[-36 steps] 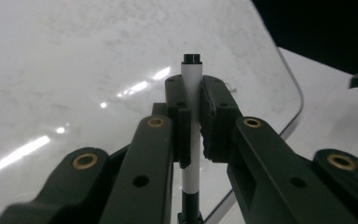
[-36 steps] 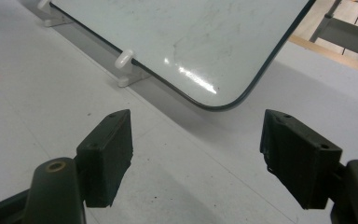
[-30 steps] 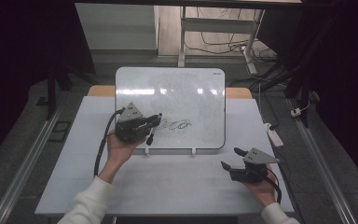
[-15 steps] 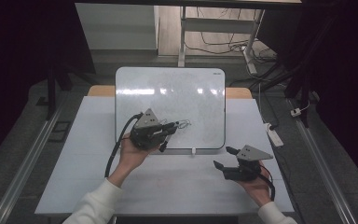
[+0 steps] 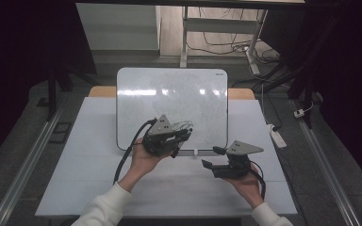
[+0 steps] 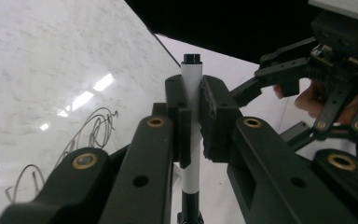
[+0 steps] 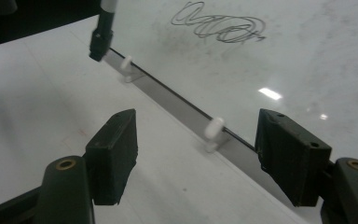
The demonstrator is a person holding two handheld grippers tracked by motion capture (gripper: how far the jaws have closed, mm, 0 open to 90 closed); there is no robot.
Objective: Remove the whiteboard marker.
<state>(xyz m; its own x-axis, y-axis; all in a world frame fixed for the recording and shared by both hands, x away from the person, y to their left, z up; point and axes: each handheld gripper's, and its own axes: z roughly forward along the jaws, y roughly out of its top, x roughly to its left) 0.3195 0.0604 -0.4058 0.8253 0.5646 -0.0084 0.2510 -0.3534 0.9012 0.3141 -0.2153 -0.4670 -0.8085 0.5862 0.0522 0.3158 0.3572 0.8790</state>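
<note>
The left gripper point(image 6: 193, 123) is clamped on a white marker point(image 6: 192, 79) with black ends, held crosswise between its jaws over the lower edge of the whiteboard point(image 5: 136, 94); a looping black scribble point(image 7: 219, 23) sits on the board just beside it; the right gripper point(image 7: 196, 154) hangs with its jaws spread wide and nothing between them, above the white table point(image 5: 85, 155) near the board's bottom rail and its small white pegs point(image 7: 213, 128); the board leans on the table's far half.
</note>
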